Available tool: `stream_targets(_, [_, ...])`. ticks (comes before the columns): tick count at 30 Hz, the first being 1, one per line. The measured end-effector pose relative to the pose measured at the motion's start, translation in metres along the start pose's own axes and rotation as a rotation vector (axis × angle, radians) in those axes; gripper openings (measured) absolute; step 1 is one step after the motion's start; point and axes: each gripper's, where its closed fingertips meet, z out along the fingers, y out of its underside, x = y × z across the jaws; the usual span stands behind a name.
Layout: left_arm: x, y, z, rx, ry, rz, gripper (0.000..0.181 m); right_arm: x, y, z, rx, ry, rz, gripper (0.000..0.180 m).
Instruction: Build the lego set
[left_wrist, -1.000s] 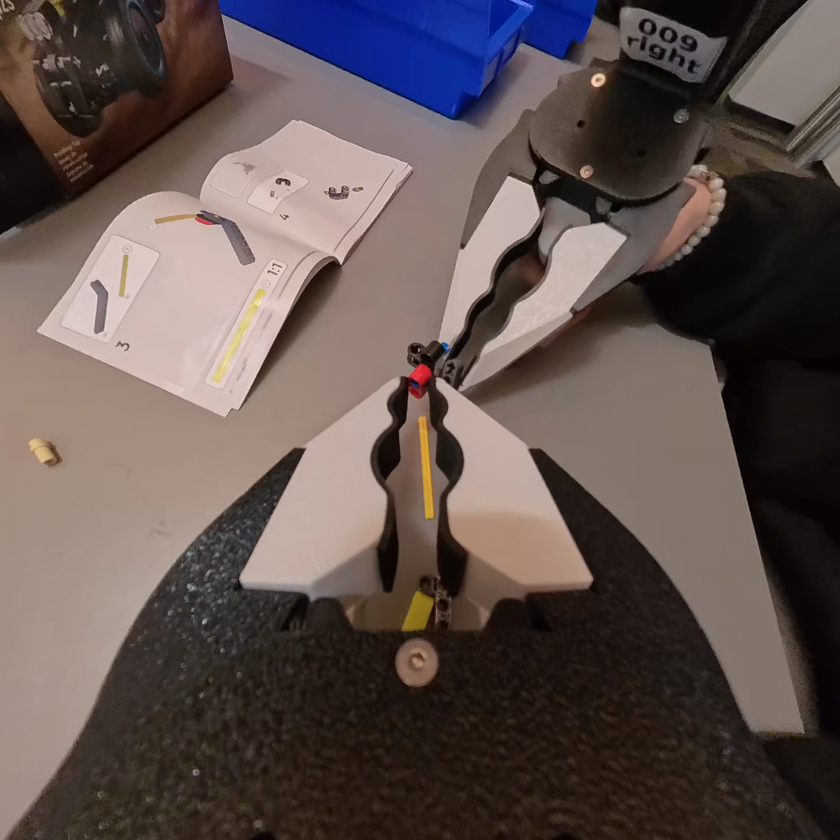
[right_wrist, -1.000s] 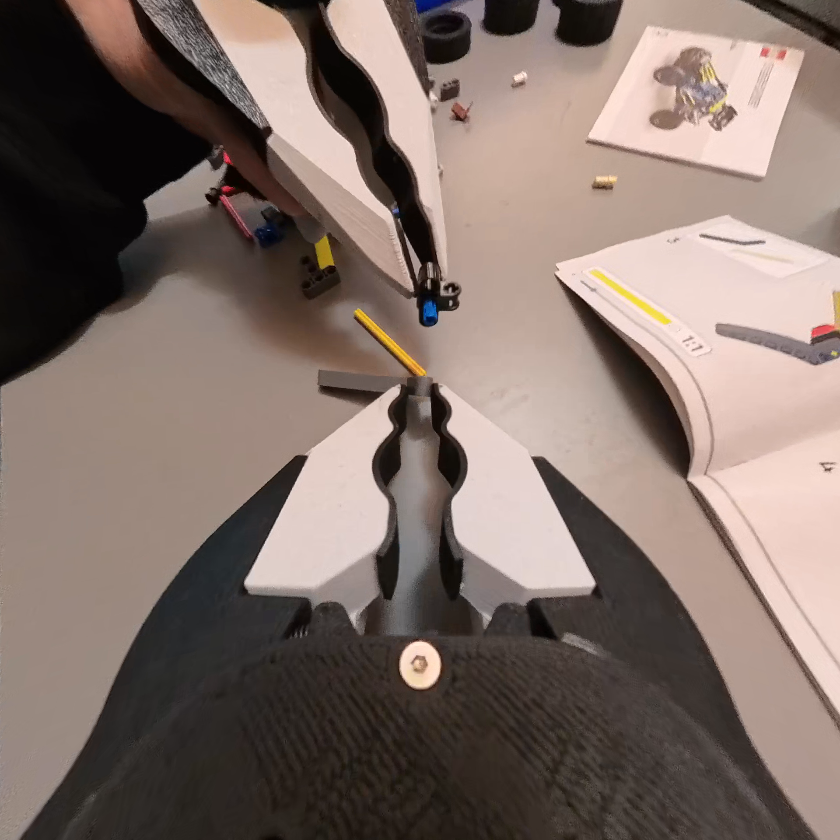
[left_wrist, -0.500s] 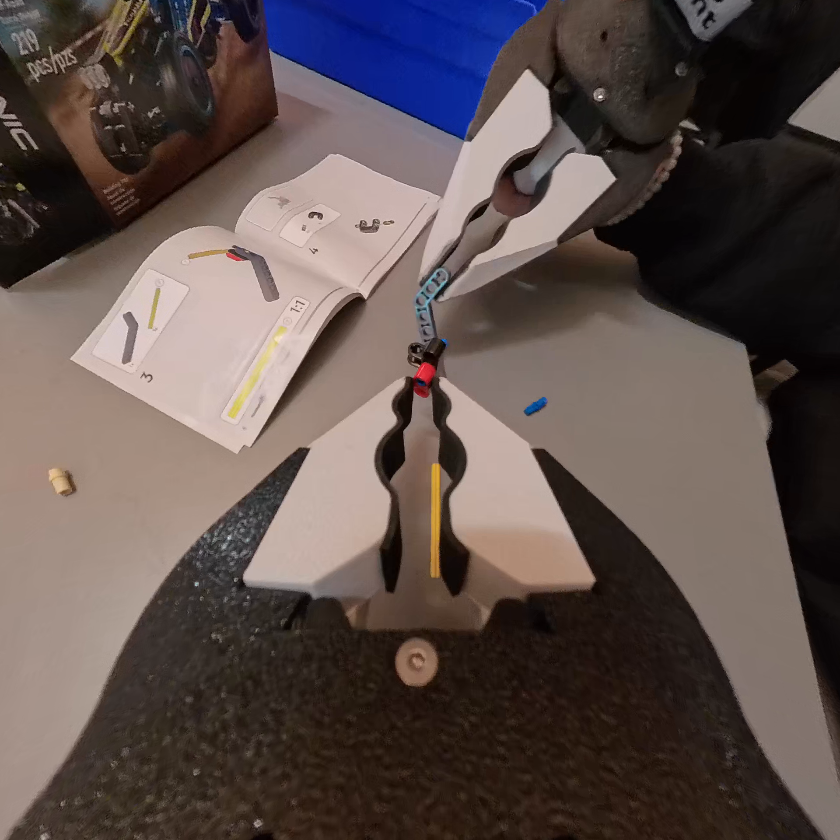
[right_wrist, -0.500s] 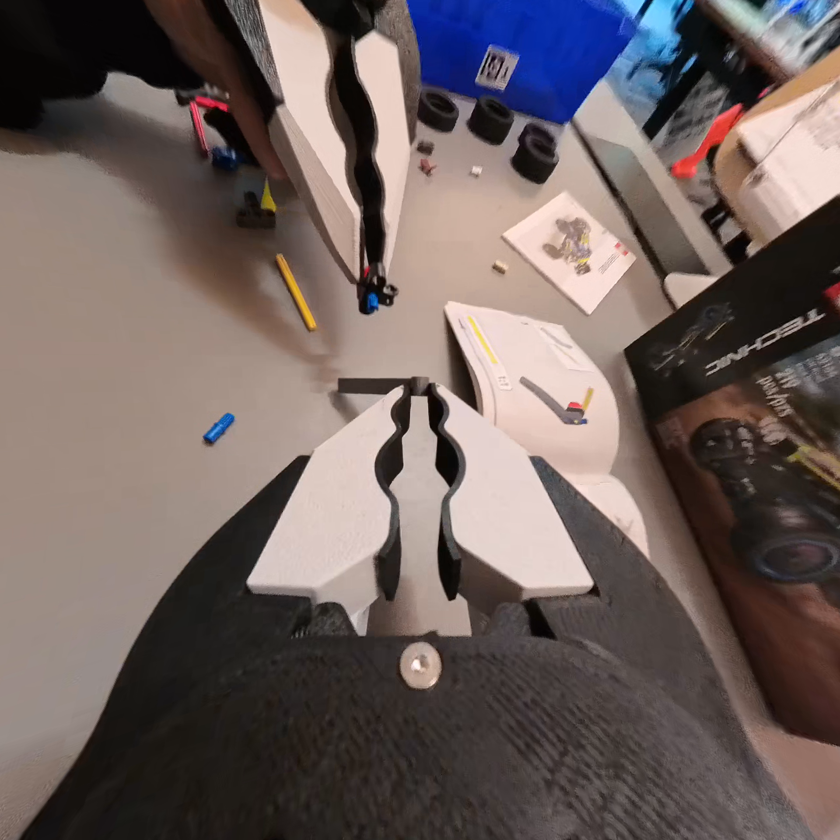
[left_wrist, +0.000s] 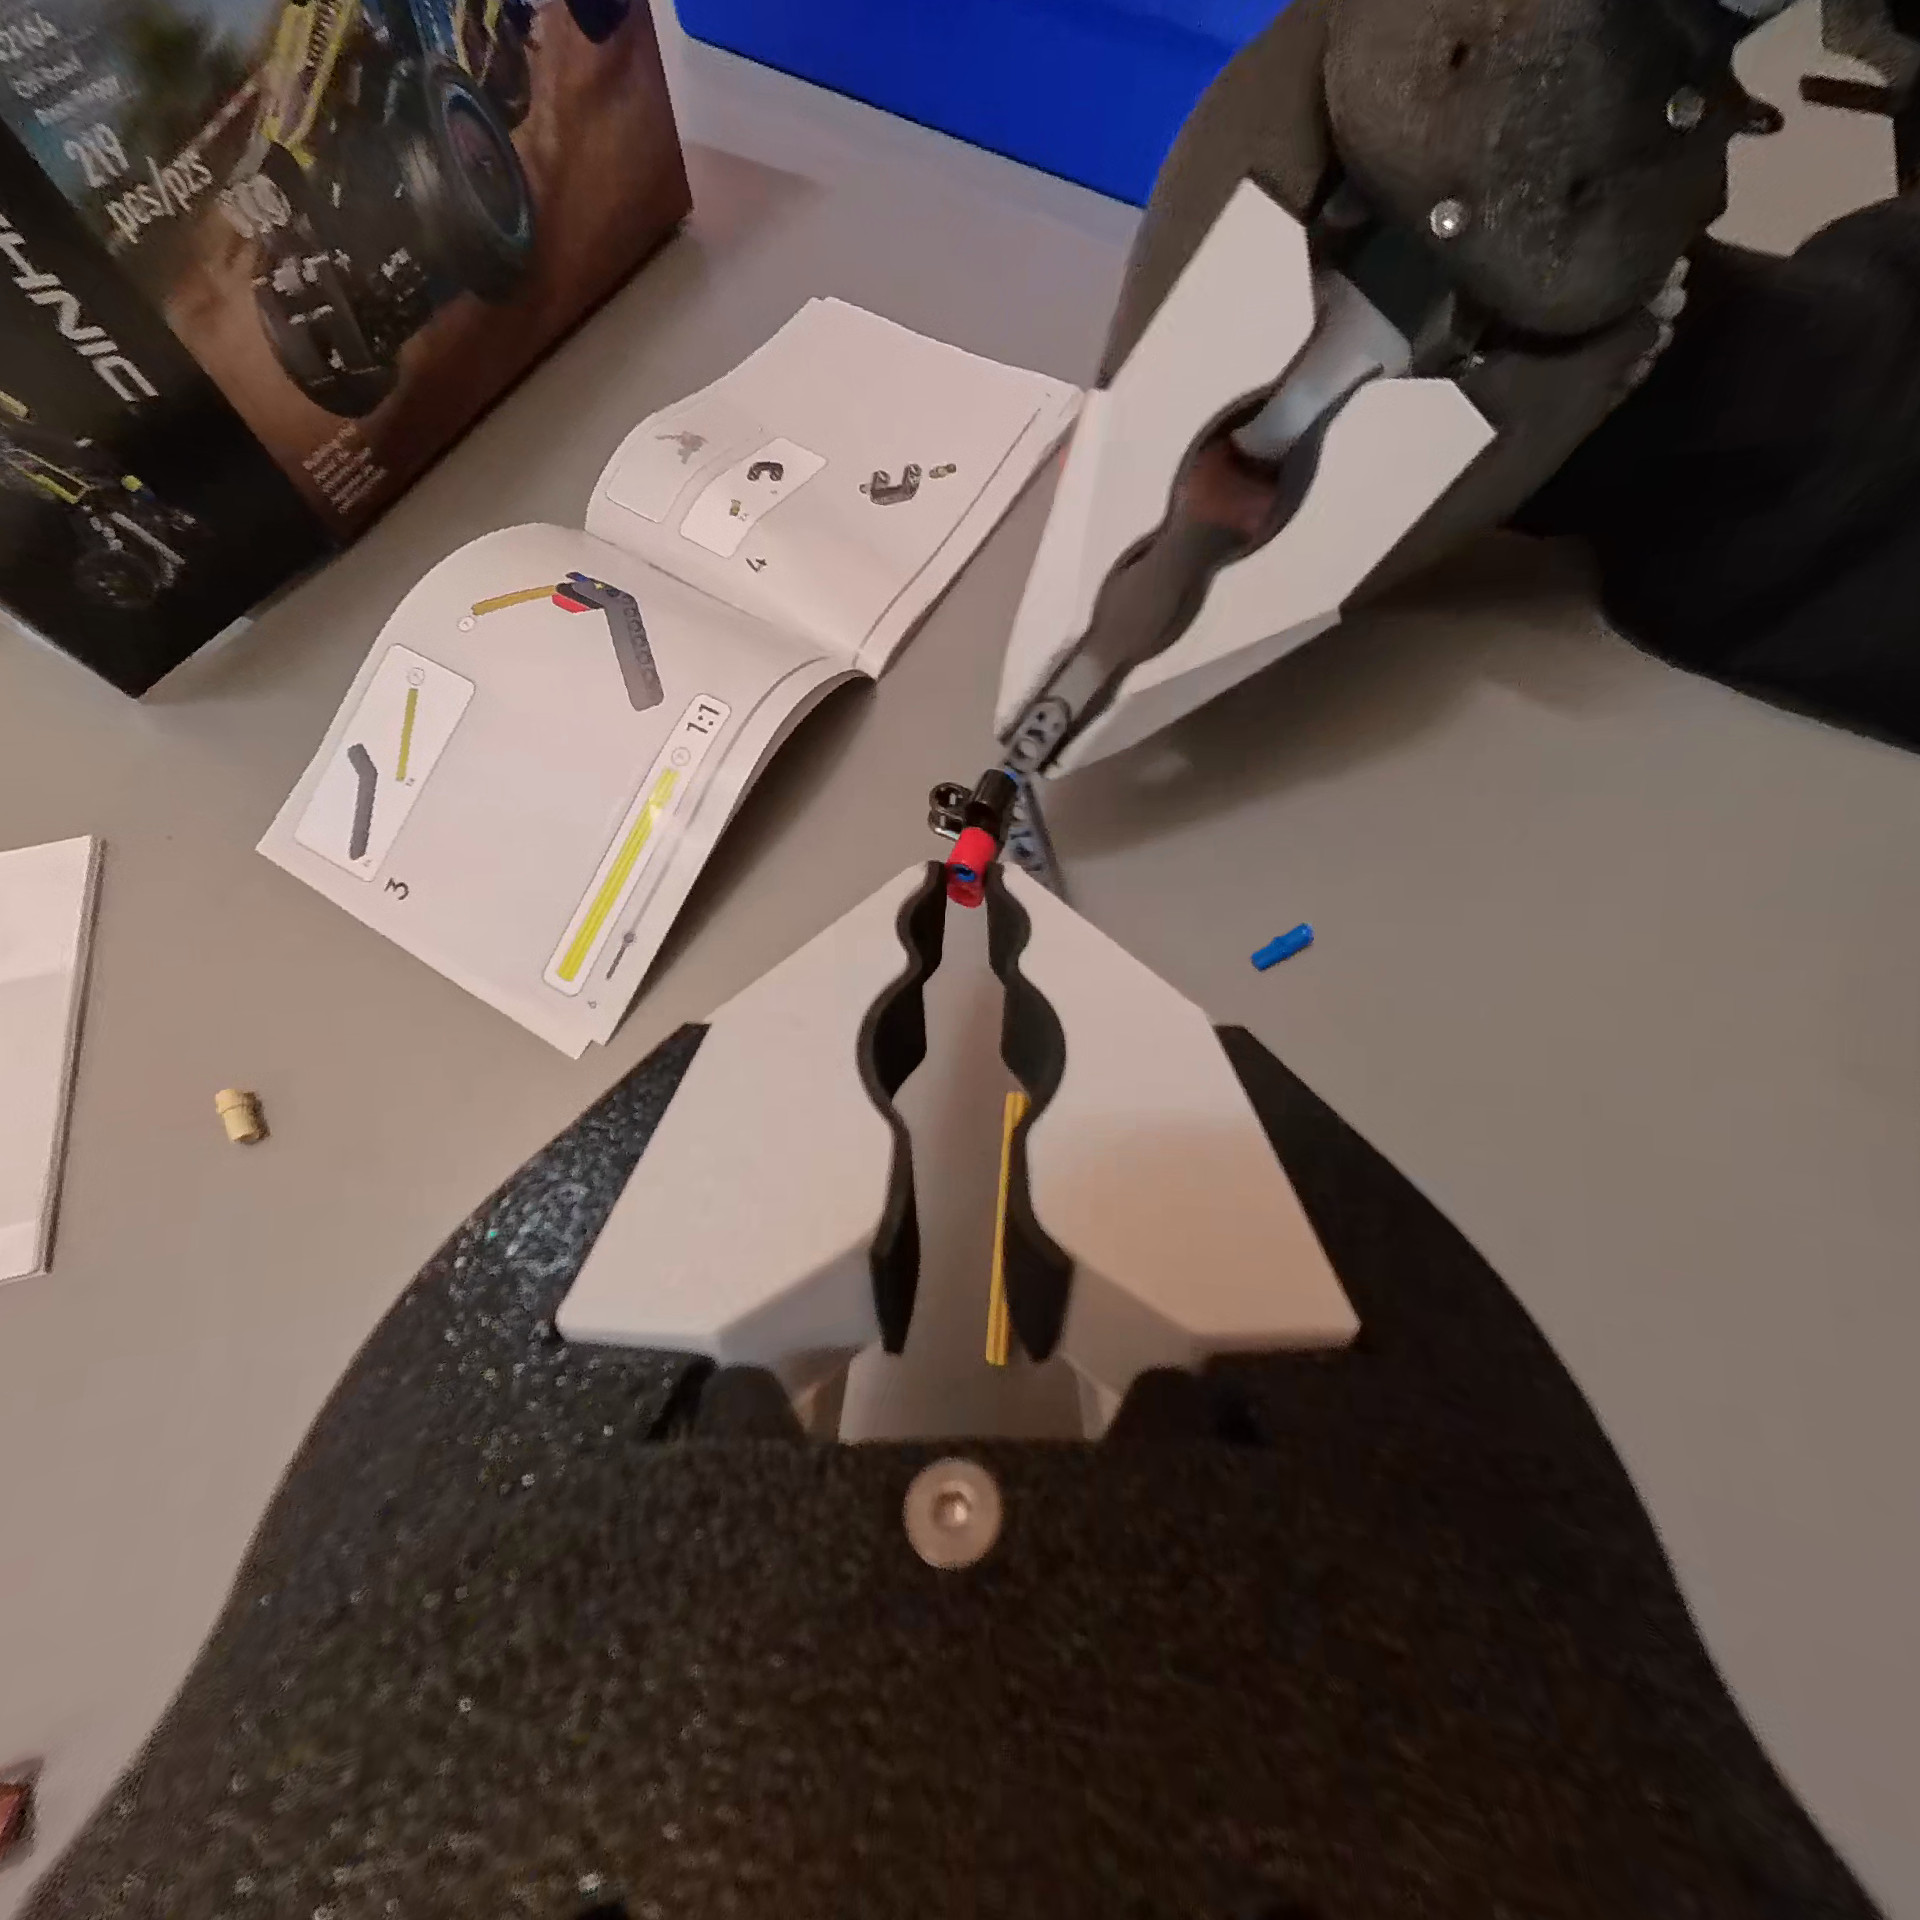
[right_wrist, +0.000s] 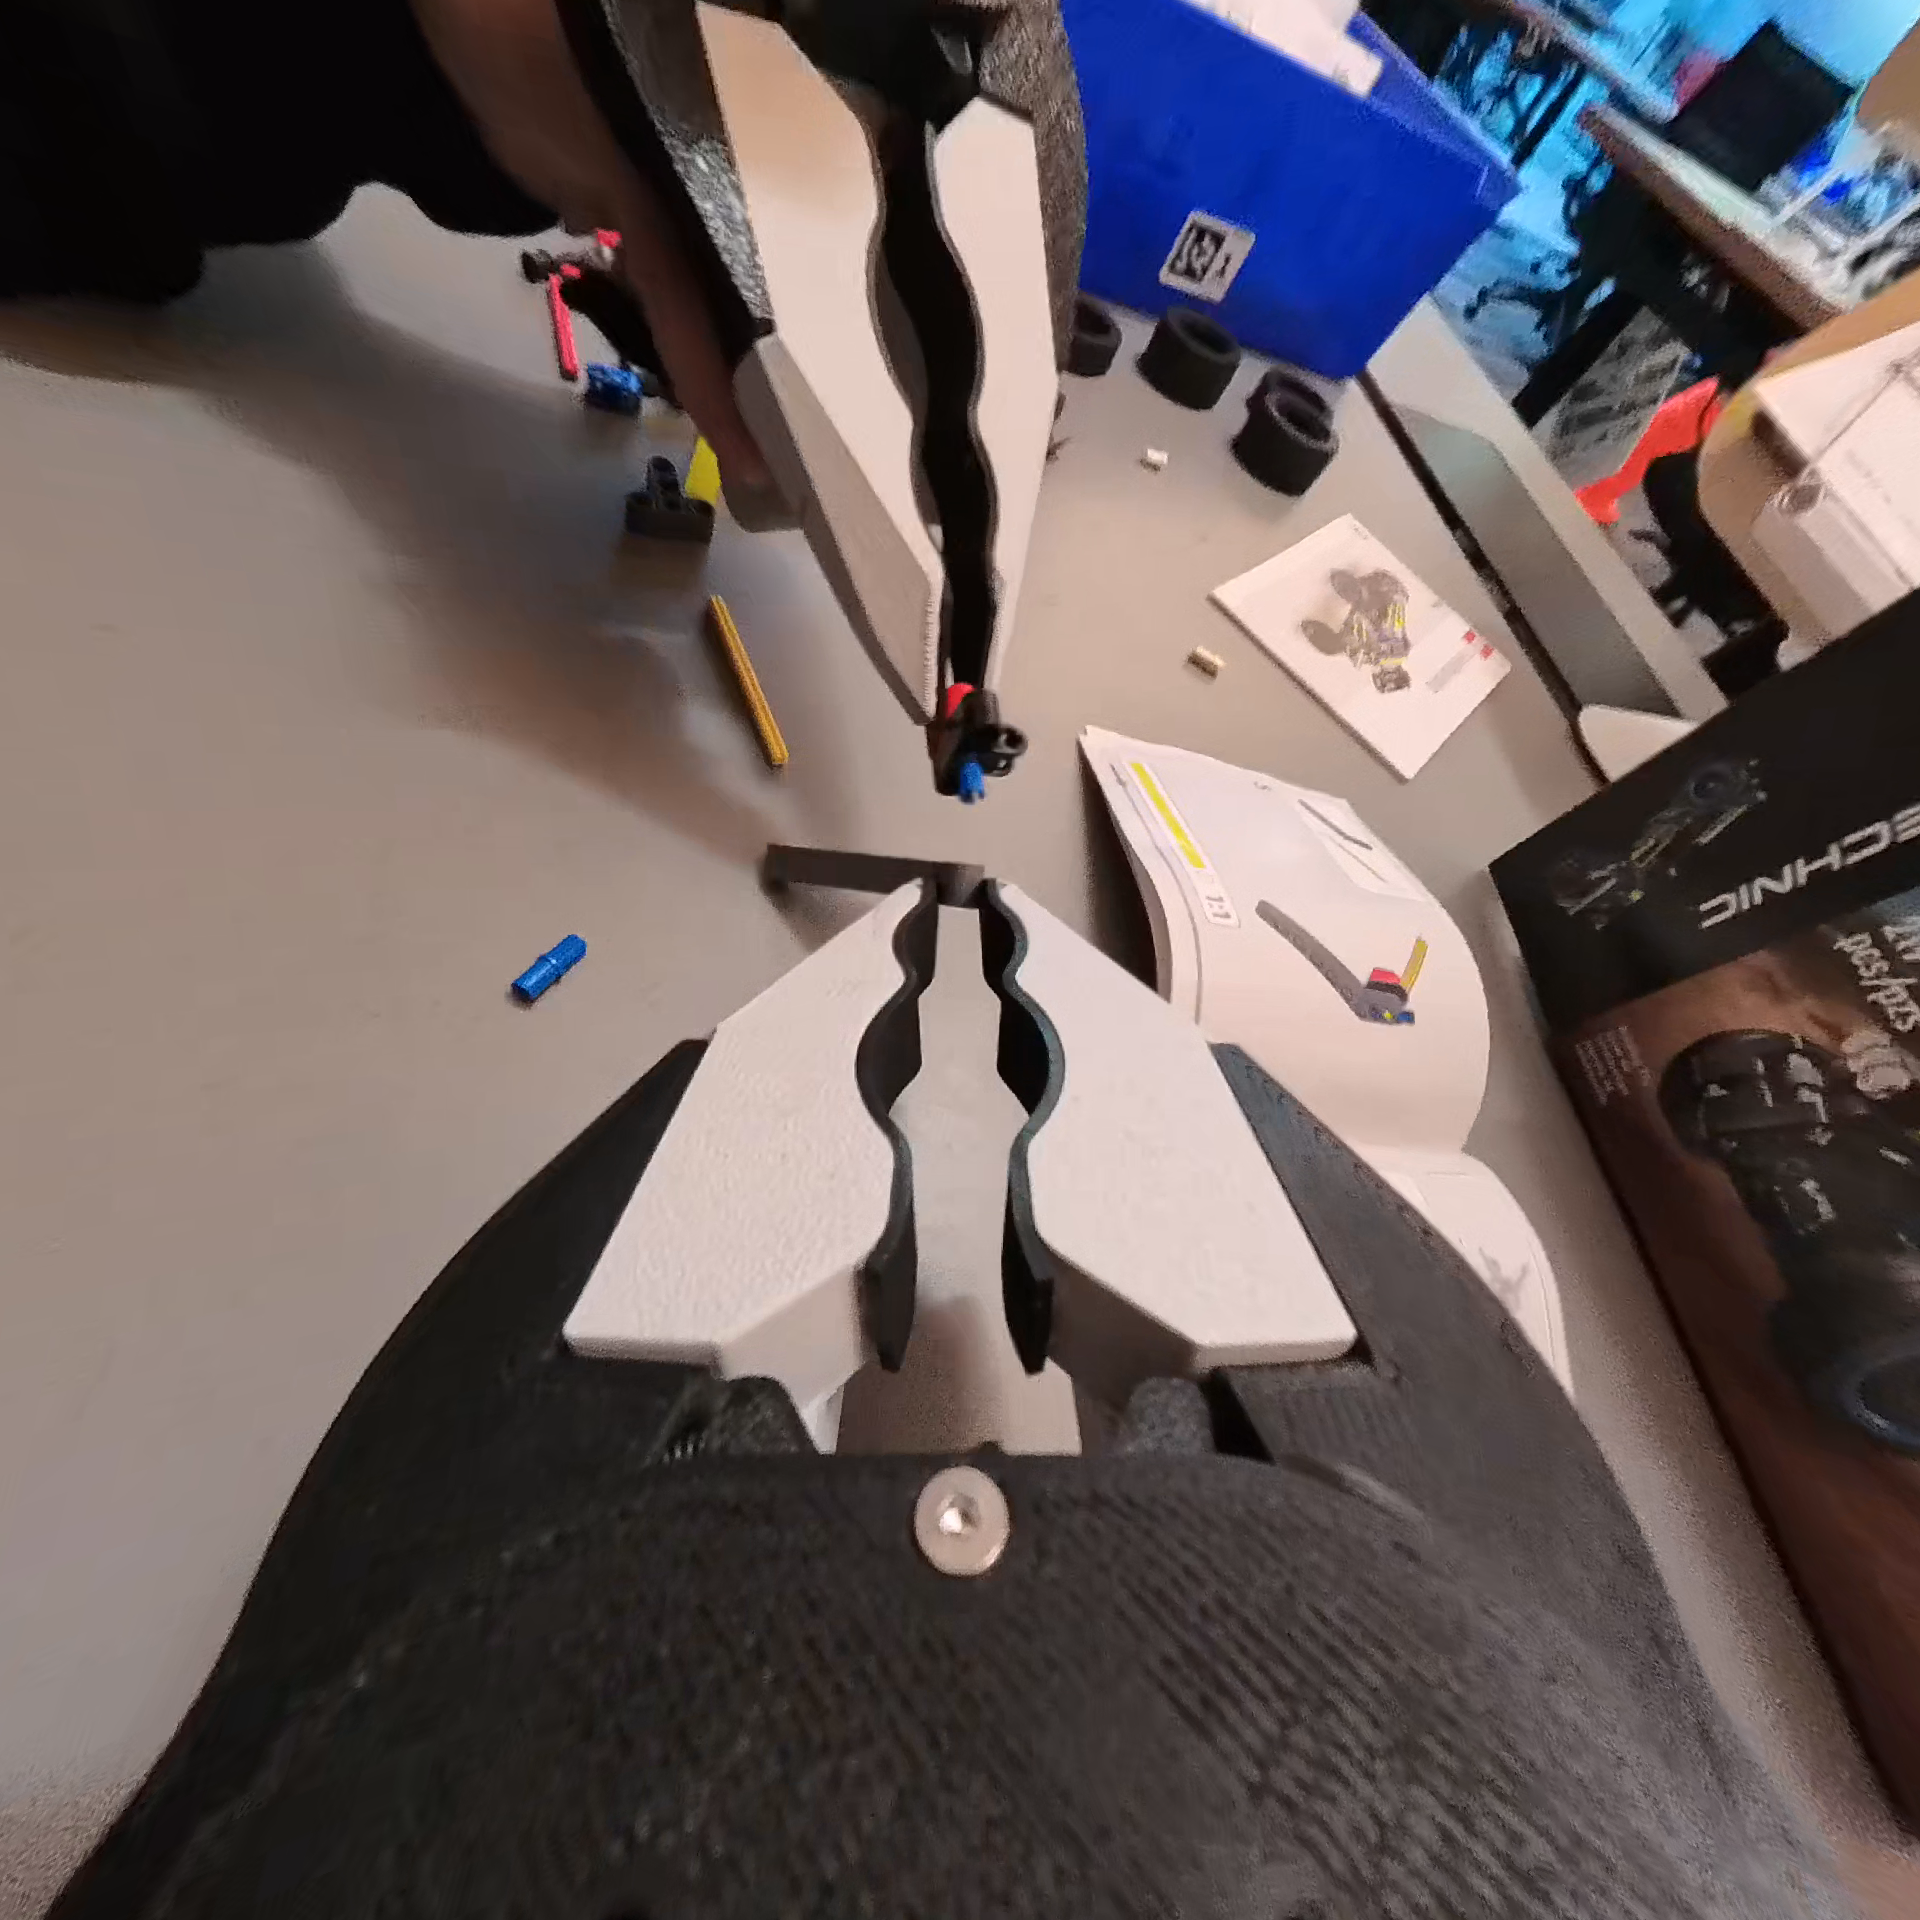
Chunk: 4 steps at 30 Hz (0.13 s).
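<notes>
My left gripper (left_wrist: 964, 883) is shut on a small piece made of a red bush, a black connector and a blue pin (left_wrist: 966, 831), held above the grey table. My right gripper (right_wrist: 961, 896) is shut on one end of a dark grey beam (right_wrist: 831, 868), which sticks out to the left of its tips. In the left wrist view the beam (left_wrist: 1034, 732) sits just behind and right of the small piece, very close to it. In the right wrist view the left gripper (right_wrist: 966, 717) hangs above the beam with the small piece (right_wrist: 971, 743).
An open instruction booklet (left_wrist: 644, 665) (right_wrist: 1299, 966) lies beside the grippers, the set's box (left_wrist: 260, 260) (right_wrist: 1766, 1039) beyond it. On the table lie a yellow axle (right_wrist: 746, 681), a loose blue pin (left_wrist: 1283, 945) (right_wrist: 549, 966), a tan piece (left_wrist: 241, 1117), black tyres (right_wrist: 1195, 358), small parts (right_wrist: 665, 504), a leaflet (right_wrist: 1361, 644) and a blue bin (right_wrist: 1247, 187). Only a small space, under 4 cm, lies between the two pairs of fingers.
My right gripper has lifted the grey beam off the table and brought it close to the small piece in my left gripper. A loose blue pin has come into view on the table.
</notes>
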Motion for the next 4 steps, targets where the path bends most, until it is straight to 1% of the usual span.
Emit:
stream_targets(1, [0.0017, 0.0013, 0.0006, -0.009, 0.009, 0.004, 0.006, 0.0017, 0.0002, 0.0011, -0.006, 0.01, 0.013, 0.006])
stream_targets(4, [0.0042, 0.003, 0.0025, -0.018, 0.023, 0.01, 0.006, -0.0035, -0.0007, 0.0035, -0.009, -0.043, 0.088, 0.006])
